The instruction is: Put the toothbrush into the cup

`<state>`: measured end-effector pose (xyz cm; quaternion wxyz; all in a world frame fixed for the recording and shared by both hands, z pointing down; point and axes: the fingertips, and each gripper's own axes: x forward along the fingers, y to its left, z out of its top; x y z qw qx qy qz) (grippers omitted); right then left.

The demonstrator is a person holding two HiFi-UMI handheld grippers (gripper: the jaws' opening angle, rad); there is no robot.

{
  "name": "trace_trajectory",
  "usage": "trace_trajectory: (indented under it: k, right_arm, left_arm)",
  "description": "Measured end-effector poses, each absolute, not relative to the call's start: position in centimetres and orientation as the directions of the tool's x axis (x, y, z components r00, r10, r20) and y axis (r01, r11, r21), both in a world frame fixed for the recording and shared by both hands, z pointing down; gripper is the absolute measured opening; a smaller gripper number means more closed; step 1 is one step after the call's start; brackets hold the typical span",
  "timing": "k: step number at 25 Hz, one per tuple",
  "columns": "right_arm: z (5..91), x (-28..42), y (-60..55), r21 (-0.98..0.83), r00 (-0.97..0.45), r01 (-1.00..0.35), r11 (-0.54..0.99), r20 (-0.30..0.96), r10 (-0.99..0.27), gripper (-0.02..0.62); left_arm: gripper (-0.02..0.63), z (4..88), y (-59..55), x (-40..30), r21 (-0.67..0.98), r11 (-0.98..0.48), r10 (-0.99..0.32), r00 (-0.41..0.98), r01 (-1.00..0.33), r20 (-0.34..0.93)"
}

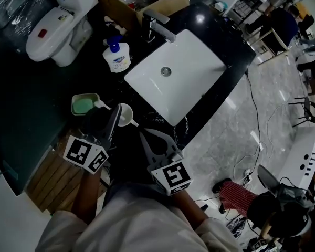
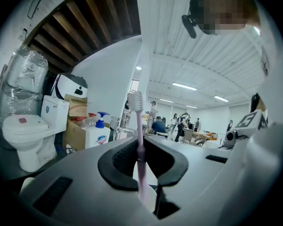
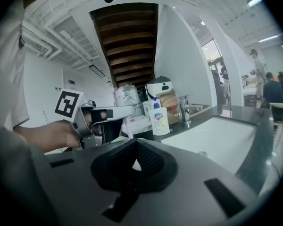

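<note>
My left gripper [image 2: 141, 161] is shut on a pink toothbrush [image 2: 140, 135], which stands upright with its white bristles on top. In the head view the left gripper [image 1: 115, 115] hovers at the white cup [image 1: 125, 114] on the dark counter, and the cup's rim [image 2: 150, 196] shows just under the jaws. My right gripper [image 1: 143, 137] is close beside the cup at the counter's front edge. Its jaws [image 3: 136, 157] are shut with nothing between them. From the right gripper view I see the left gripper [image 3: 104, 114] with the pink handle [image 3: 129, 129] hanging below it.
A green soap dish [image 1: 85, 105] sits left of the cup. Behind it stand a hand-soap bottle [image 1: 116, 56], the white sink [image 1: 199, 62] and its faucet [image 1: 158, 25]. A toilet [image 1: 52, 33] and a cardboard box [image 1: 121, 7] are at the back left. The counter drops off to the floor on the right.
</note>
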<state>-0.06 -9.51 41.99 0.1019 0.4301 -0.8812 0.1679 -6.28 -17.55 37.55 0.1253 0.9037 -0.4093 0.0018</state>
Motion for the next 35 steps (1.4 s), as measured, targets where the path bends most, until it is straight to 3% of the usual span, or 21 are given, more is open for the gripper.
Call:
trace_trajectory:
  k: [35]
  right_arm:
    - [43.4, -0.4, -10.1, -0.219, -0.594, -0.804, 0.553, 0.365, -0.717, 0.006]
  left_arm:
    - [0.044, 41.9, -18.7, -6.8, 0.226, -0.603, -0.748, 0.641, -0.765, 0.172]
